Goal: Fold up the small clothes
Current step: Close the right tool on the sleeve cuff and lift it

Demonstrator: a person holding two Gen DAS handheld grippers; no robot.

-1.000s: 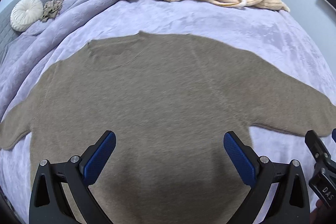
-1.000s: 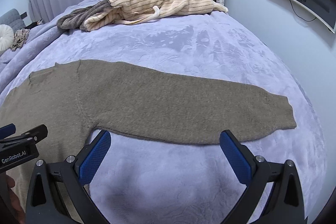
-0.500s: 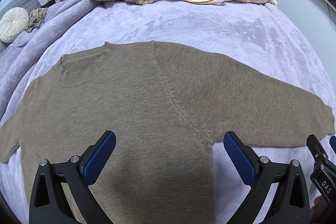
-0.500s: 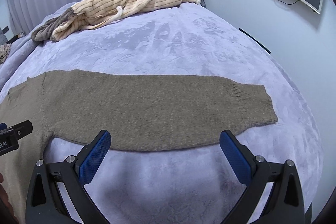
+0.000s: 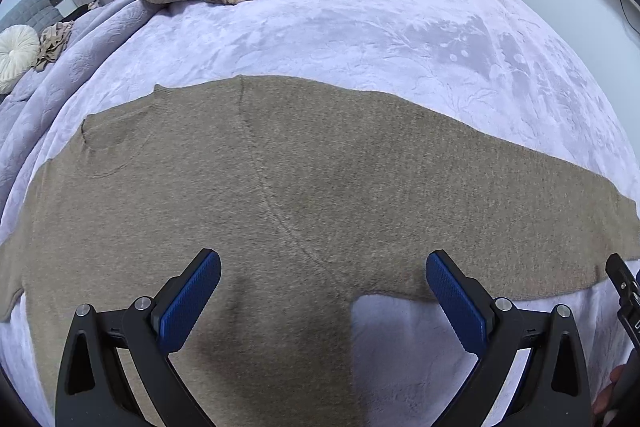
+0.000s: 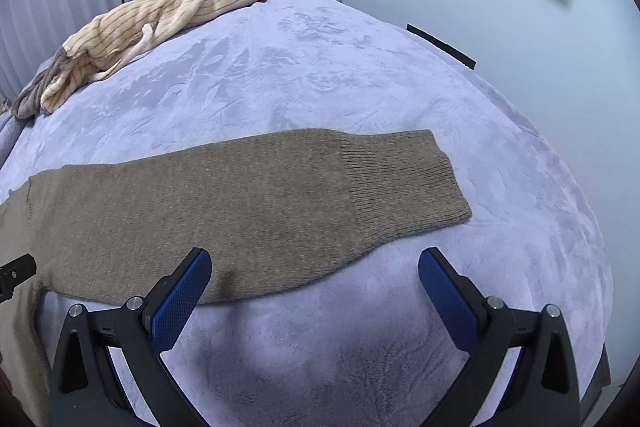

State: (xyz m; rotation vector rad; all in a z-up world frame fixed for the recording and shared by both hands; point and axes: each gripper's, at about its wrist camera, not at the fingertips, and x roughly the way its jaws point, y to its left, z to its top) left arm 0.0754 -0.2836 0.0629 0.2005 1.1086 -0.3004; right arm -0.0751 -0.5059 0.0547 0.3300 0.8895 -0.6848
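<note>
Both tongs, L (image 5: 323, 287) & R (image 6: 315, 283), gaped wide w/ nothing held over flat sweater (image 5: 280, 187) on bed (image 5: 360, 39); prob. pre-fold, next grab sleeve (image 6: 280, 203) at mid-frame.

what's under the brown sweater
The sweater lies flat on the lilac blanket, which shows all around it. Anything beneath the knit is covered.

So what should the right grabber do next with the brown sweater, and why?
Probably lower the right gripper, which is open and empty, and pinch the ribbed cuff: the brown sweater lies flat with that sleeve stretched out, unfolded.
</note>
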